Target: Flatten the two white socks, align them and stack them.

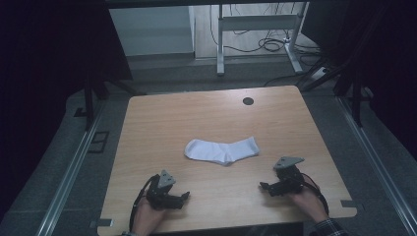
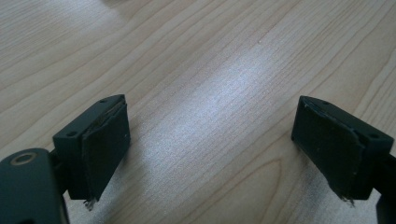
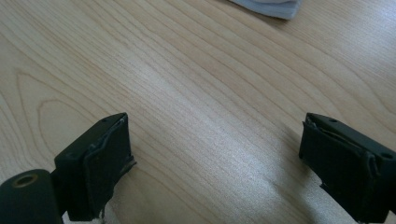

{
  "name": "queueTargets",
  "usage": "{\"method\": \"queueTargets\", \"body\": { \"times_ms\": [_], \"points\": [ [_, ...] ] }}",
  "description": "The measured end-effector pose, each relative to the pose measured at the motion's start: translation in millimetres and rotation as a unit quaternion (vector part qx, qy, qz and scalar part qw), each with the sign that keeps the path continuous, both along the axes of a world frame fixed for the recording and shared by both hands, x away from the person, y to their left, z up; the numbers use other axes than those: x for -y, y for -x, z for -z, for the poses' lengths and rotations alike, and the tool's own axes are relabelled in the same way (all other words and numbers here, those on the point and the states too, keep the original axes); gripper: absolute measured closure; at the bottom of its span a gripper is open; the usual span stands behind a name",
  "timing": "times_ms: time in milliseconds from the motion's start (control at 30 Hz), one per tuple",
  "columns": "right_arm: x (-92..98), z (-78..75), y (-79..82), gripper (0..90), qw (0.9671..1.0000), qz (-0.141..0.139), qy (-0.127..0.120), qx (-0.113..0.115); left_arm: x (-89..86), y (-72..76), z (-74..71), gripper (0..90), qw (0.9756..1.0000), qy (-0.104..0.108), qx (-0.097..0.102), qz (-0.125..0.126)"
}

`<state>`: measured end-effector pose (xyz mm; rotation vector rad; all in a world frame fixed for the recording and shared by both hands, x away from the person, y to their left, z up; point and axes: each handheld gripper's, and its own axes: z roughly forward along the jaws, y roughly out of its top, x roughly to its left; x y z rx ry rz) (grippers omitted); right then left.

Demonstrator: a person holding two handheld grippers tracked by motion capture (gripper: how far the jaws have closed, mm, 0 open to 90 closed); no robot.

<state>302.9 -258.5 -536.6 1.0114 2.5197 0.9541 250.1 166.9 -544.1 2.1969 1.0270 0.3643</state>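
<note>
A white sock (image 1: 222, 150) lies flat near the middle of a wooden table (image 1: 162, 118), bent in a shallow curve with its toe to the left and cuff to the right. Nearer the table's front edge, the left gripper (image 1: 184, 195) and right gripper (image 1: 262, 186) rest in a person's hands, well apart from the sock and from each other, tips turned inward. Each gripper's own view shows its black jaws spread wide over bare wood, holding nothing.
</note>
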Motion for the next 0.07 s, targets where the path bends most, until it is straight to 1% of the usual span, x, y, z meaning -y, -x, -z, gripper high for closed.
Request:
{"method": "queueTargets", "body": {
  "times_ms": [67],
  "points": [
    [0.6, 0.5, 0.2, 8.2, 1.0, -0.001, -0.001, 0.003, 0.1, -0.1, 0.0, 11.5, 1.0, 0.0, 0.0, 0.0]
  ]
}}
